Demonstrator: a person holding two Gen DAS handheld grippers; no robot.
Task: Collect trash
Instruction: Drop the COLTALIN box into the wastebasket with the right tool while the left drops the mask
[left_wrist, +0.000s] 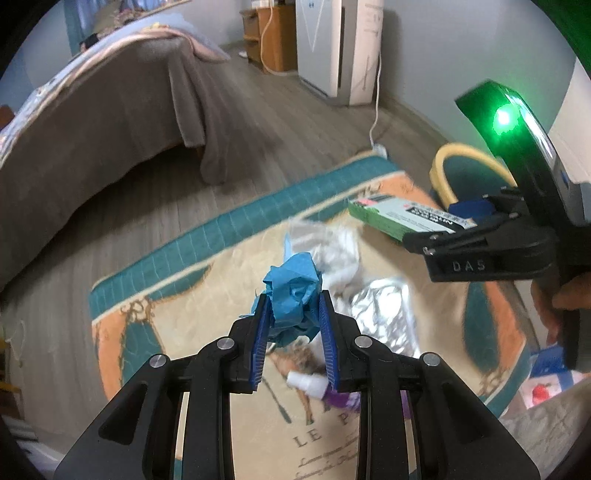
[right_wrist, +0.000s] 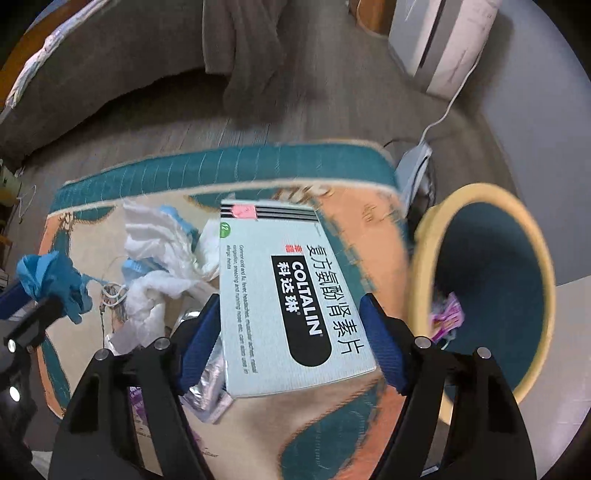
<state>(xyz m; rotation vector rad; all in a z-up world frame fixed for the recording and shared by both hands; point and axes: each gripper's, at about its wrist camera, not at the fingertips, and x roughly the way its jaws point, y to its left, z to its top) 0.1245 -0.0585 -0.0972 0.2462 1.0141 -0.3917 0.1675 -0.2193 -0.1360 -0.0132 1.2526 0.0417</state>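
My left gripper (left_wrist: 293, 314) is shut on a crumpled blue paper wad (left_wrist: 293, 295), held above the patterned rug (left_wrist: 192, 295); the wad also shows at the left of the right wrist view (right_wrist: 51, 280). My right gripper (right_wrist: 291, 325) is shut on a pale green Coltalin medicine box (right_wrist: 288, 295), held above the rug just left of the teal bin with a yellow rim (right_wrist: 491, 288). The box (left_wrist: 399, 216) and bin (left_wrist: 465, 173) show at right in the left wrist view. Pink wrappers (right_wrist: 447, 314) lie inside the bin.
White crumpled tissue (right_wrist: 159, 258), a silver foil pack (left_wrist: 384, 314) and a small white and purple bottle (left_wrist: 321, 387) lie on the rug. A bed with a grey cover (left_wrist: 110, 122) stands at left. A white appliance (left_wrist: 332, 48) and cable (left_wrist: 376, 110) stand at the back.
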